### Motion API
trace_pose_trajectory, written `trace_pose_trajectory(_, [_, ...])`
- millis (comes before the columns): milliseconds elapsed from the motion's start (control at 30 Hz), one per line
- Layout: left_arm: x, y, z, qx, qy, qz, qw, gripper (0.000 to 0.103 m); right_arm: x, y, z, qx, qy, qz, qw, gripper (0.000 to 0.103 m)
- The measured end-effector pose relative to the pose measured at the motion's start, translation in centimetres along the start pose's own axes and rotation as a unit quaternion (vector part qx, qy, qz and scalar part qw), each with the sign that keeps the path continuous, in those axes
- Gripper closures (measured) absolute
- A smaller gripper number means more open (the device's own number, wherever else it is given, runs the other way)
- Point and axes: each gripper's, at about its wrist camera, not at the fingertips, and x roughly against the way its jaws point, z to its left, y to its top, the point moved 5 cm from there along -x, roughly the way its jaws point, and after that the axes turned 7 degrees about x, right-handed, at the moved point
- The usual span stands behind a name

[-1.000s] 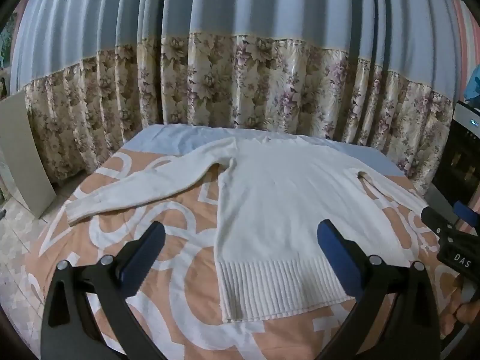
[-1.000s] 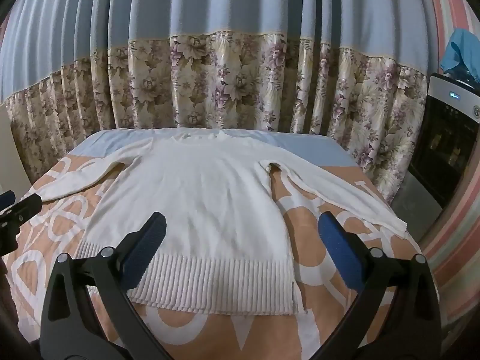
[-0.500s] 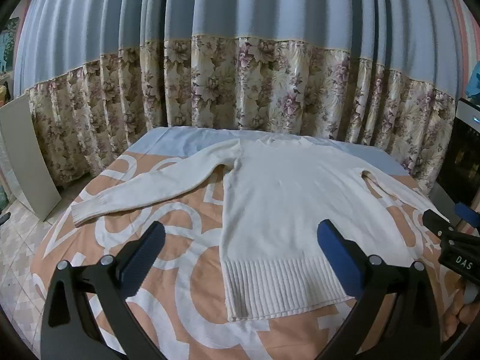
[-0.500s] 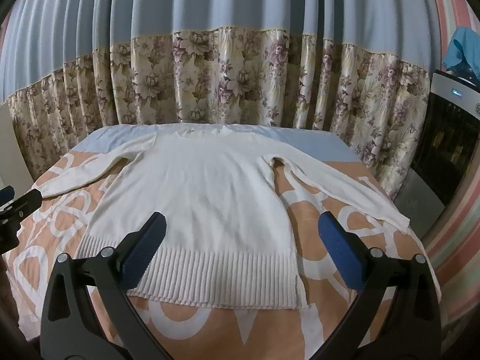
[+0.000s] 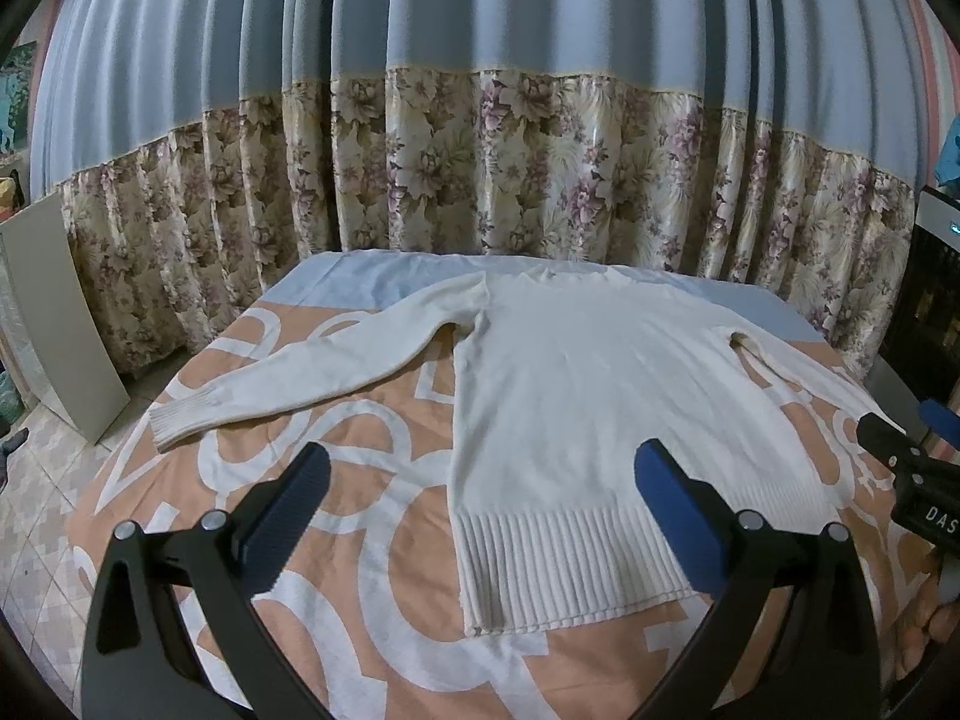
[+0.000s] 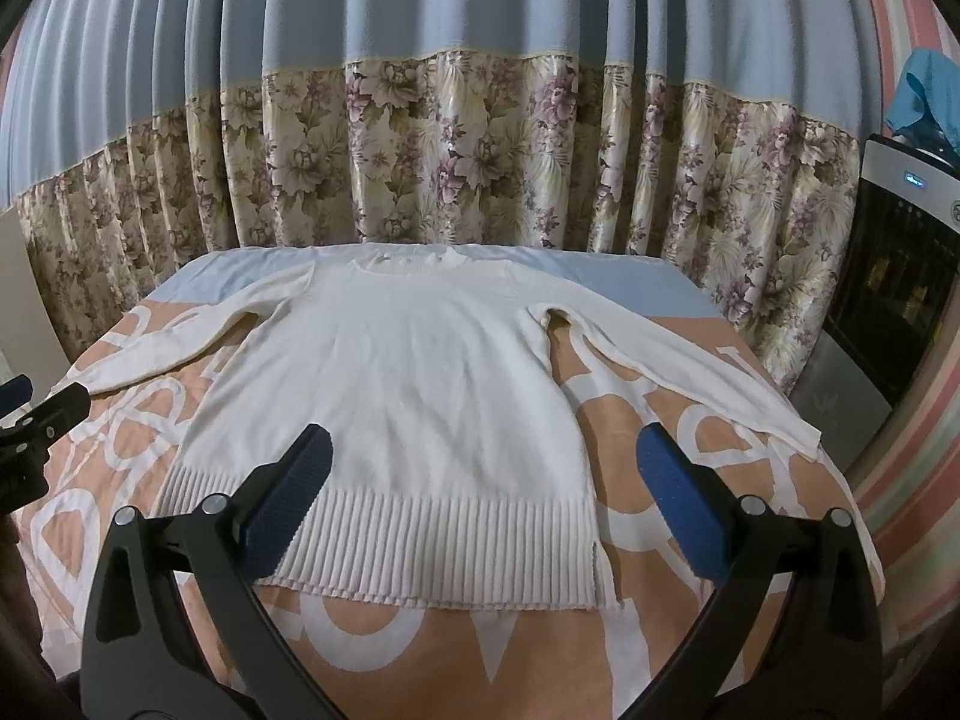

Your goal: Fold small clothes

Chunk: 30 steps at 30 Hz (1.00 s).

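Note:
A white knit sweater [image 5: 576,396] [image 6: 408,384] lies flat and spread out on the bed, ribbed hem toward me, neck at the far end. Its left sleeve [image 5: 288,378] stretches out toward the bed's left edge, and its right sleeve [image 6: 672,372] reaches the right edge. My left gripper [image 5: 480,474] hovers open above the hem's left part, holding nothing. My right gripper [image 6: 486,468] hovers open above the hem's right part, also holding nothing. Each gripper shows at the edge of the other's view: the right one [image 5: 900,468] and the left one [image 6: 36,420].
The bed cover [image 6: 420,648] is orange with white patterns and a blue strip at the far end. Floral curtains [image 6: 480,162] hang right behind the bed. A pale board [image 5: 54,318] leans at the left on the tiled floor. A dark appliance [image 6: 900,276] stands at the right.
Both grippers have pulled back and risen a little, so the sweater sits slightly farther and higher in each view. Both stayed open; the sweater has not moved.

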Motion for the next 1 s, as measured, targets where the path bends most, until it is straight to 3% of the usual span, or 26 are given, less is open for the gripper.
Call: trace_pose_trajectory(1000, [3.2,1.4,2.5,0.021,0.032,-0.032,0.9988,0.002,2.6,0.7,-0.4,0.005,0.007,-0.016,1.000,0.003])
